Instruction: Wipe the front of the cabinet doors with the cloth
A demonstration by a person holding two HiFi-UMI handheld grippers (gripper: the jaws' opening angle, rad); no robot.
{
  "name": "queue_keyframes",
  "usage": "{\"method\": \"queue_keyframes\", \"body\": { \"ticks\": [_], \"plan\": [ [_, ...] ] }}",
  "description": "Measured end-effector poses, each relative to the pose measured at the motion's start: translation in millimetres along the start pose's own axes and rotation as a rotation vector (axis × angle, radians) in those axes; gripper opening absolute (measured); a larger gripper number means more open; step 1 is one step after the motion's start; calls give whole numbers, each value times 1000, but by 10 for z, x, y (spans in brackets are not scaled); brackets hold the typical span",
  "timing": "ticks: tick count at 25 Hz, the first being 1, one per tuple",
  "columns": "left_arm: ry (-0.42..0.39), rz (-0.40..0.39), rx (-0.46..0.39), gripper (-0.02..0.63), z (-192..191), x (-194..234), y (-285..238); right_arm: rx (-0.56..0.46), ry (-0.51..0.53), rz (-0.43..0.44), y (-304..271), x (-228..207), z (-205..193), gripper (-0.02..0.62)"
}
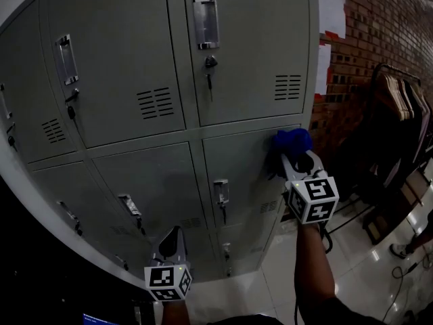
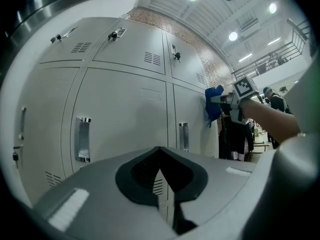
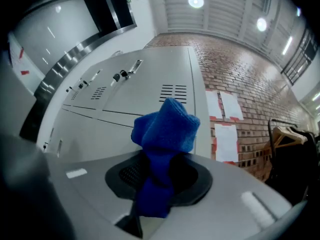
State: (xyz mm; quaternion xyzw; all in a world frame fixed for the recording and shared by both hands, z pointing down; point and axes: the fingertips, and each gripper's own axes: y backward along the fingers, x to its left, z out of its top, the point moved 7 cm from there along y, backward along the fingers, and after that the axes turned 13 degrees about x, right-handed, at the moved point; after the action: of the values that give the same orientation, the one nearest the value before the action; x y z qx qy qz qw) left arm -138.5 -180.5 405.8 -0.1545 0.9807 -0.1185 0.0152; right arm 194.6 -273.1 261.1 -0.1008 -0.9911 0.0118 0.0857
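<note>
The grey cabinet [image 1: 162,59] has several doors with handles, key locks and vent slots. My right gripper [image 1: 292,157] is shut on a bunched blue cloth [image 1: 291,142], whose wad is at the upper right corner of a lower door [image 1: 243,168]. In the right gripper view the cloth [image 3: 167,129] sticks up out of the gripper [image 3: 162,159], with cabinet doors [image 3: 145,91] behind it. My left gripper [image 1: 170,239] hangs lower, in front of the bottom doors, shut and holding nothing. In the left gripper view its jaws [image 2: 160,153] meet, and the cloth [image 2: 214,104] shows far right.
A brick wall [image 1: 379,26] with white papers [image 1: 331,9] stands right of the cabinet. A dark rack with clothes hangers [image 1: 399,100] is beside it. Keys hang from locks [image 1: 210,66]. A person's foot [image 1: 402,249] rests on the glossy floor at lower right.
</note>
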Motion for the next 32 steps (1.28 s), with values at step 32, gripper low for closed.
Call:
{"method": "queue_keyframes", "body": {
  "ticks": [32],
  "plan": [
    [33,51,15,14,-98,176,-26,77,141,99,-328,1000,-270,109]
  ]
}}
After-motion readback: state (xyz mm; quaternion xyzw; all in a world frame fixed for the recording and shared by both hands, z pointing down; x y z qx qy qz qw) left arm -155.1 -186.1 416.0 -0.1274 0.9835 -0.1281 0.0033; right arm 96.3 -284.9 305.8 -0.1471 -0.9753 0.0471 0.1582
